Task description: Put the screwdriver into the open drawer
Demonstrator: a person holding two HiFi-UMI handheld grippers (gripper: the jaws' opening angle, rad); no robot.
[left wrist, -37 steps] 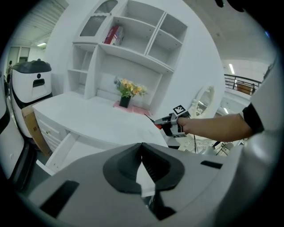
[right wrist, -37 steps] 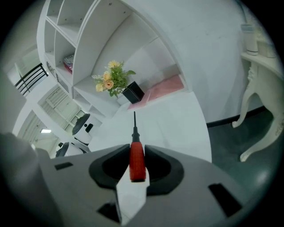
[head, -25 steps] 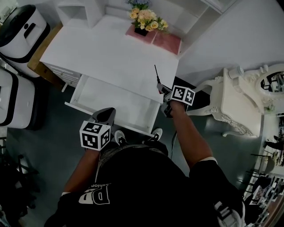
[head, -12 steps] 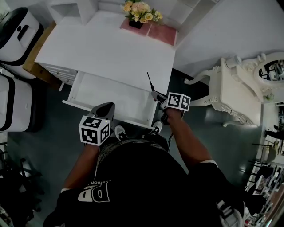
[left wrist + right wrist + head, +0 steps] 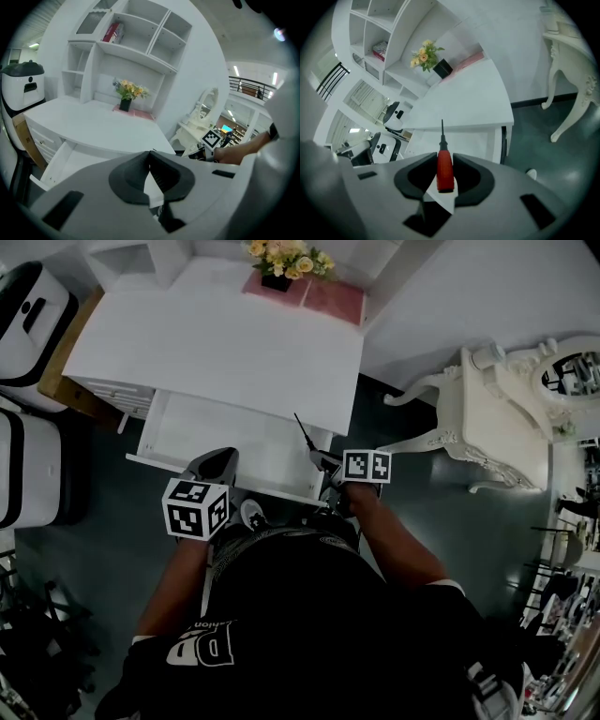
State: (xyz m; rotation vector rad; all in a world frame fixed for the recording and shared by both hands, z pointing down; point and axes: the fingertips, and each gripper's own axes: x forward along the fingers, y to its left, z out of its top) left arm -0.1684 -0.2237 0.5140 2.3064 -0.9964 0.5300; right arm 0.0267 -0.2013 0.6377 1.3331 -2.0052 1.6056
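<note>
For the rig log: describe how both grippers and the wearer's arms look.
The left gripper and right gripper match: light grey shells with dark grey ribbed tongs, each topped by a white cube printed with black square markers. The person wears a black short-sleeved T-shirt with white lettering; forearms are bare.

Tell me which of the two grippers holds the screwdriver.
The right gripper: its jaws clamp the red handle of the screwdriver. The left gripper is shut with nothing between its jaws.
</note>
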